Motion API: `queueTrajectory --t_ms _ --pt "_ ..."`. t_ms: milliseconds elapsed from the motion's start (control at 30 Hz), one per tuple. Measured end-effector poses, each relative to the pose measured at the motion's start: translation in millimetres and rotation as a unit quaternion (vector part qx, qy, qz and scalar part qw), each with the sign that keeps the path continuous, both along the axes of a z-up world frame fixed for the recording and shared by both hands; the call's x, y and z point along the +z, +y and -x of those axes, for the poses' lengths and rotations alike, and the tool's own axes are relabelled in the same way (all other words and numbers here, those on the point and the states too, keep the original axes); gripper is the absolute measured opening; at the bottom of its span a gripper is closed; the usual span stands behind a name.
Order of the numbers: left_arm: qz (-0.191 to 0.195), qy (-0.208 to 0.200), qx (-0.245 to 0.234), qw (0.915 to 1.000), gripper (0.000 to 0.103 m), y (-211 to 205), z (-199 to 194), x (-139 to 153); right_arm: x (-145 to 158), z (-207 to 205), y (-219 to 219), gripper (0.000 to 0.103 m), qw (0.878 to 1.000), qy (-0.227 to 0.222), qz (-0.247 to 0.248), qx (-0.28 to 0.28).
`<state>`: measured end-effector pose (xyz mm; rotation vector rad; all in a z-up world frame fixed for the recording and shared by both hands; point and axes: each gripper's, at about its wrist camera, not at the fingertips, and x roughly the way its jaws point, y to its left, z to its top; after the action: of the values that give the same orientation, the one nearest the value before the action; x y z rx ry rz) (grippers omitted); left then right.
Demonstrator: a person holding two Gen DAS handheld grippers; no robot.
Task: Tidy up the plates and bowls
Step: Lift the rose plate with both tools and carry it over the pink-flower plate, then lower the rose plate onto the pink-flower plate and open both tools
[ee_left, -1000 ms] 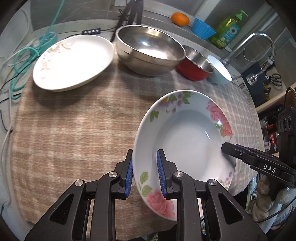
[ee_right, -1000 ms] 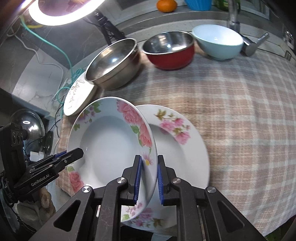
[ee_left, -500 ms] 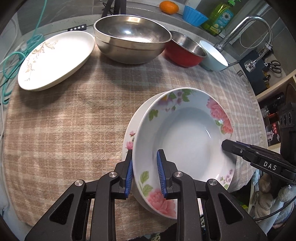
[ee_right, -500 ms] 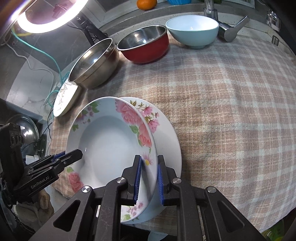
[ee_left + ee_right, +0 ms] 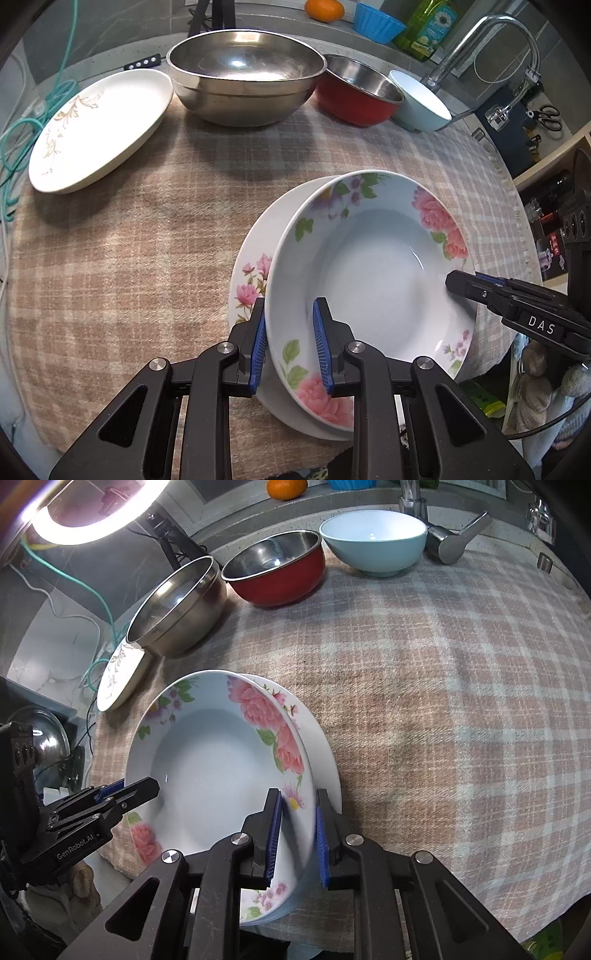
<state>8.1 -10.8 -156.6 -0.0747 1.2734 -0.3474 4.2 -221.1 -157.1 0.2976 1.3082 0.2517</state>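
- My left tongs (image 5: 289, 341) are clamped on the near rim of the rose-patterned deep plate (image 5: 373, 280), one blue pad inside the rim and one outside.
- My right tongs (image 5: 297, 832) pinch the opposite rim of that same plate; in the left wrist view their black tip shows at the plate's right edge.
- The deep plate is tilted, sitting over a second floral plate (image 5: 251, 280) that lies flat on the plaid cloth (image 5: 129, 240) covering the desk. I cannot tell whether the two plates touch.
- The lower plate pokes out from under the held one on its left side in the left view, and on its right side in the right view.
- Along the far edge of the cloth stands a row: a white plate with a gold sprig (image 5: 96, 125), a large steel bowl (image 5: 245, 88), a red bowl with a steel inside (image 5: 356, 96), and a pale blue bowl (image 5: 421, 105).
- The steel bowl and the red bowl stand just beside each other; the blue bowl is next to the faucet (image 5: 480, 44).
- An orange (image 5: 324, 9) rests on the ledge behind.
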Motion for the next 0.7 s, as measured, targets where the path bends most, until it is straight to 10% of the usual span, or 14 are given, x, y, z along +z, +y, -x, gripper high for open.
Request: queueTrajectory --t_ms 700 --pt "-0.017 -0.017 0.005 0.9997 0.022 4.2 -2.2 2.3 3.6 -1.5 33.0 0.023 0.993 -0.028 0.096 0.066"
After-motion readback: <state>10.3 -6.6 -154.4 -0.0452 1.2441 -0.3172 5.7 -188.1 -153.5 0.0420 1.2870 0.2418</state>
